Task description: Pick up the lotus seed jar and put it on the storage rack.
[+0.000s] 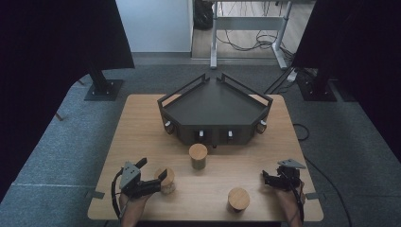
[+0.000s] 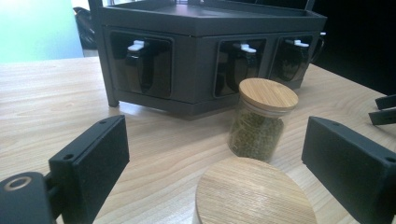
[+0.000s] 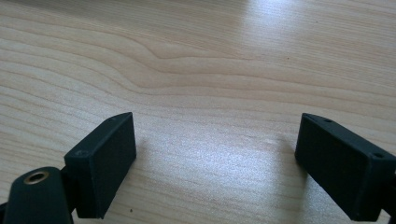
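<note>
The nearest jar [image 2: 254, 193], with its round bamboo lid, is sitting right between the left gripper [image 1: 156, 177]'s spread jaws at the table [image 1: 142, 137]'s front left, and the left gripper view is showing what the high view isn't: the middle jar [image 2: 262, 119] is clear glass packed with greenish bits. The third jar [image 1: 238, 199] is standing front right, near the right gripper [image 3: 215, 158], which is hanging wide open over bare wood grain. Behind them the dark angular rack [image 1: 215, 113] is holding white-capped bottles [image 2: 140, 63] in glossy compartments.
</note>
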`<state>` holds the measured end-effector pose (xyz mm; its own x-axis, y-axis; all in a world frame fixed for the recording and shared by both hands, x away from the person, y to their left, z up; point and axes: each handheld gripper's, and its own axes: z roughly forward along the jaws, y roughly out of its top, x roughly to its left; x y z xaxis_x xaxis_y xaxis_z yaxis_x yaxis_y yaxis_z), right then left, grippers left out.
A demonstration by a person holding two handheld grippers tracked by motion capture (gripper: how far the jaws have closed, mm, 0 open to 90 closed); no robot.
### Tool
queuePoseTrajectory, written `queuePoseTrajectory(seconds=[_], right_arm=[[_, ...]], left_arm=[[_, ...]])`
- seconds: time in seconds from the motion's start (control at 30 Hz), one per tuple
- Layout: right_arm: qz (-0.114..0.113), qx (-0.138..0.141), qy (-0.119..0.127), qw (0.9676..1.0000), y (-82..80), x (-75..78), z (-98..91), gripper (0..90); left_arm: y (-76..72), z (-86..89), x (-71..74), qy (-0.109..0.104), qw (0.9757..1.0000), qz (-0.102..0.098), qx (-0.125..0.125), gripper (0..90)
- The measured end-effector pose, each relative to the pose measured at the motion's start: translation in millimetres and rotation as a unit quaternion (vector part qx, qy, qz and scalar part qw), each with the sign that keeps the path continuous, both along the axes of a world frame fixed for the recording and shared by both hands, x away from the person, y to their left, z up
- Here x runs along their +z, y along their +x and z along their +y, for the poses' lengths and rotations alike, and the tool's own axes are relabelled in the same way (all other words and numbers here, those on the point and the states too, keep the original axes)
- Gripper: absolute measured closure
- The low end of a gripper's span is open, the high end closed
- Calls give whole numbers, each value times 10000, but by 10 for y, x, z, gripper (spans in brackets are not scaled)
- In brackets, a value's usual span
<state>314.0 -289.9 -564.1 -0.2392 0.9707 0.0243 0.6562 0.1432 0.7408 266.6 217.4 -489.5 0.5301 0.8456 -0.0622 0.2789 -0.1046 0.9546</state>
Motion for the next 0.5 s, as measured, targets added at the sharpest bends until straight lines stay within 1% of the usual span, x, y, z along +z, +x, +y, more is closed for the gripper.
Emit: queuePoseTrajectory(seconds=[0.13,0.33,0.4,0.5], right_arm=[[-2,10,-1,10000,3,0,-2,117],[-4,24,-2,10000,7,0,-4,117],[-4,27,-2,10000,7,0,-4,117],[-4,32,-2,10000,8,0,-5,117]], left_arm=[[-14,-27,-22,28,10000,-12,-39,71],[-26,-93,-86,111,9998,48,-139,72],[-27,-127,-110,188,9996,76,-177,72],[-28,-148,-135,242,9995,107,-195,72]])
